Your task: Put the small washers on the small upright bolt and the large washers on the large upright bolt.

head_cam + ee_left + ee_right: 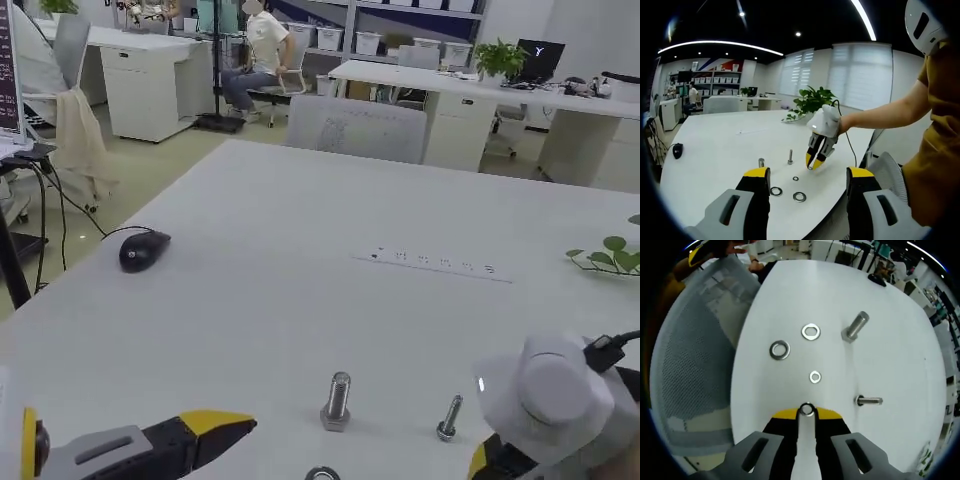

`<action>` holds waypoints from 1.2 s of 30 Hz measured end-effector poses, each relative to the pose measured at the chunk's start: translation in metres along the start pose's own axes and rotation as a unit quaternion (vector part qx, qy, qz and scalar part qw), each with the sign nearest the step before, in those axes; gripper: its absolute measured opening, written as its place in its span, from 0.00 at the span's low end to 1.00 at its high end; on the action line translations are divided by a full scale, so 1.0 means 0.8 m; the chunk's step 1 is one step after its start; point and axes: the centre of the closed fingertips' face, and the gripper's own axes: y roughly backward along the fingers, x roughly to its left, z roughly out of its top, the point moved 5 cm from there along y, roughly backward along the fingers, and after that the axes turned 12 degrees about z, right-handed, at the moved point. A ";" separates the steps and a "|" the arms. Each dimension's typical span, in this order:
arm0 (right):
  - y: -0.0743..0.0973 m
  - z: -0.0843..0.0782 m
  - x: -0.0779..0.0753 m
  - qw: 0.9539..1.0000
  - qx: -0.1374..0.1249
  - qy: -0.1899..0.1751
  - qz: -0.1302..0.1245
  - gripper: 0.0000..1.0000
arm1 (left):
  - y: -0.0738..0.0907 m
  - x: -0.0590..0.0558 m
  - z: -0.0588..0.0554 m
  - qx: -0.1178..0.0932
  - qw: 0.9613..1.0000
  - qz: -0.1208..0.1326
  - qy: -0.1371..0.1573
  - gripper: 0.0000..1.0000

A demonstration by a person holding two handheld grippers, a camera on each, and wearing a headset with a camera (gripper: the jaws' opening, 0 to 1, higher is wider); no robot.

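The large upright bolt (336, 400) and the small upright bolt (449, 418) stand near the table's front edge. In the right gripper view the large bolt (856, 326) and the small bolt (868, 401) lie ahead to the right. Two large washers (779, 350) (811, 331) and a small washer (815, 377) lie flat before them. My right gripper (806, 414) is shut on a small washer (806, 410) at its tips, just above the table. My left gripper (809, 172) is open and holds nothing, hovering short of the washers (775, 191) (799, 196). The right gripper (815, 161) hangs beyond them.
A black mouse (144, 249) lies at the left of the white table (300, 230). A power strip (432, 263) sits flush in the middle, with plant leaves (610, 255) at the right edge. A grey mesh chair (695, 365) stands at the near side. A person (262, 50) sits far behind.
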 end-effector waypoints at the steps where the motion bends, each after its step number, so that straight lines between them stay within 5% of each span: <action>1: 0.003 -0.001 -0.002 1.000 0.000 0.000 -0.003 0.12 | 0.000 0.000 0.000 0.000 1.000 0.000 -0.001 0.61; 20: 0.056 0.010 -0.058 0.999 -0.004 0.002 -0.053 0.12 | -0.002 0.000 0.000 0.010 1.000 -0.004 -0.002 0.61; 36: 0.051 0.017 -0.088 0.999 0.008 0.015 -0.052 0.12 | -0.010 0.012 -0.001 0.014 1.000 0.001 0.006 0.61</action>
